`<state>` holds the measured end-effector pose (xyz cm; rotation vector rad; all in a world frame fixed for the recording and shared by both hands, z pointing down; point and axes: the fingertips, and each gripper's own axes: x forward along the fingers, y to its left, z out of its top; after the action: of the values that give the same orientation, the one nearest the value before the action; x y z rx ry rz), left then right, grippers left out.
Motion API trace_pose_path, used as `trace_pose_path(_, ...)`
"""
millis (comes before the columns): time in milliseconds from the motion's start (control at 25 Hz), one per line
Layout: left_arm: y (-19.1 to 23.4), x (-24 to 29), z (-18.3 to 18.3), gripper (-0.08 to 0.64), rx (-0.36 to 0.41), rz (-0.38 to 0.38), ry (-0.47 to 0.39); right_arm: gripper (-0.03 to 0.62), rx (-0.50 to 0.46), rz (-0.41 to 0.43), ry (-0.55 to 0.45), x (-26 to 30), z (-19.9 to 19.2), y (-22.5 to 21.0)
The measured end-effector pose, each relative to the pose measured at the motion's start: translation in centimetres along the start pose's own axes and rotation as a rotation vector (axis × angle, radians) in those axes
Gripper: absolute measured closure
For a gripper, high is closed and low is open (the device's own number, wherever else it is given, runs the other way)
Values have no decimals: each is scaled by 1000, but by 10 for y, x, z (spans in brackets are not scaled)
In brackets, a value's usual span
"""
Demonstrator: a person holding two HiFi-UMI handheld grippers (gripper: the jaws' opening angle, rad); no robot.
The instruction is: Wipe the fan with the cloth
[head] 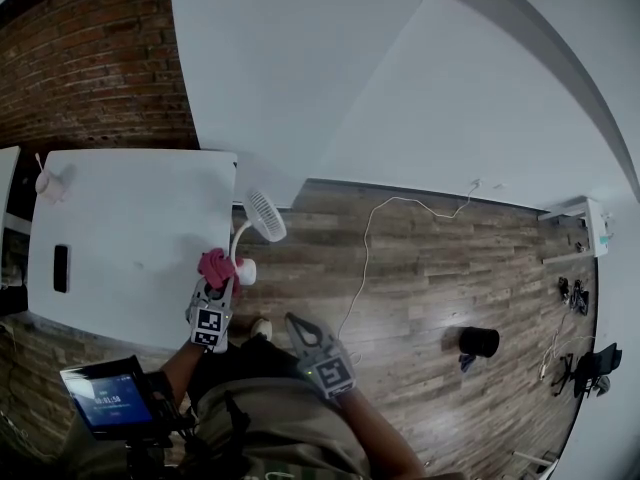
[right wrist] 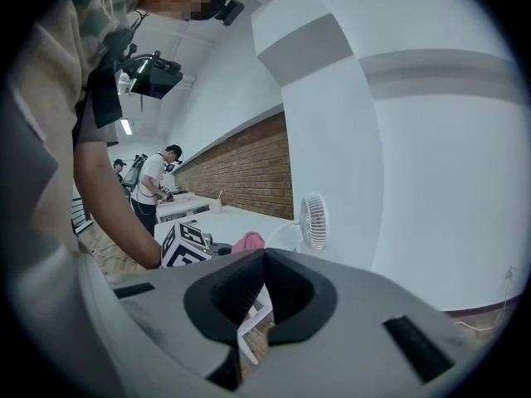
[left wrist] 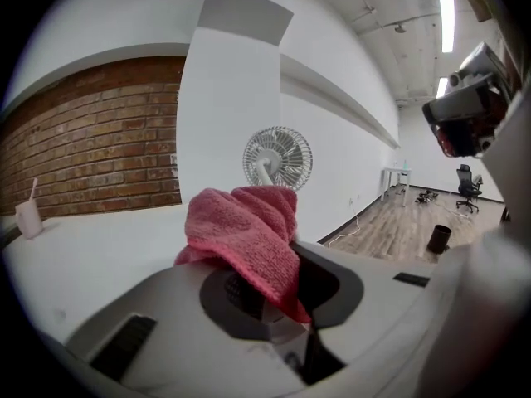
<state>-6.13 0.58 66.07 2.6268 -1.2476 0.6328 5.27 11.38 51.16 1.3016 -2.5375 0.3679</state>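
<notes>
fan: small white one (head: pixel 266 215), parked at the right edge of the white table (head: pixel 130 228). The round grille sits on a curved neck, the base is down by the table's lower right, and there's a white pillar right behind it.
cloth: pink (head: pixel 215 266) and all bunched up, just left of the fan's base in the head view. Honestly can't tell if it's touching the base. In the left gripper view it fills the middle of the frame, with the grille peeking over the top.
left gripper: (head: pixel 216 282) over the lower right bit of the table, jaws clamped on the cloth with a good wad sticking out past the tips.
right gripper: (head: pixel 294 323) low in the centre of the head view, off the table over the wood floor (head: pixel 420 268). Jaws are pressed together with nothing in them, well apart from the fan.
table extras: pale cup (head: pixel 48 182) with a stick in it at the upper left corner, and a black phone-looking slab (head: pixel 61 267) near the left edge.
floor stuff: white cable (head: pixel 366 238) snaking across the planks, and a black cylinder (head: pixel 479 341) off to the right.
</notes>
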Motion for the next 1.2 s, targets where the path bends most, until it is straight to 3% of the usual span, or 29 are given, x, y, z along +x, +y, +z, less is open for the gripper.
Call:
trace_pose_path(280, -1, 2, -4, 486, -13, -21, -3, 589, -1, 7, 9, 2, -4, 0)
trace_pose_path(600, 11, -9, -7, 485, 12, 21, 15, 589, -4, 14, 8, 3, -2, 6)
trace_pose_path(1000, 32, -11, -23, 485, -51, 44, 19, 589, -29, 26, 11, 4, -7, 10)
trace_pose_path(1200, 35, -14, -24, 485, -38, 52, -9, 589, 72, -38, -12, 8, -13, -1)
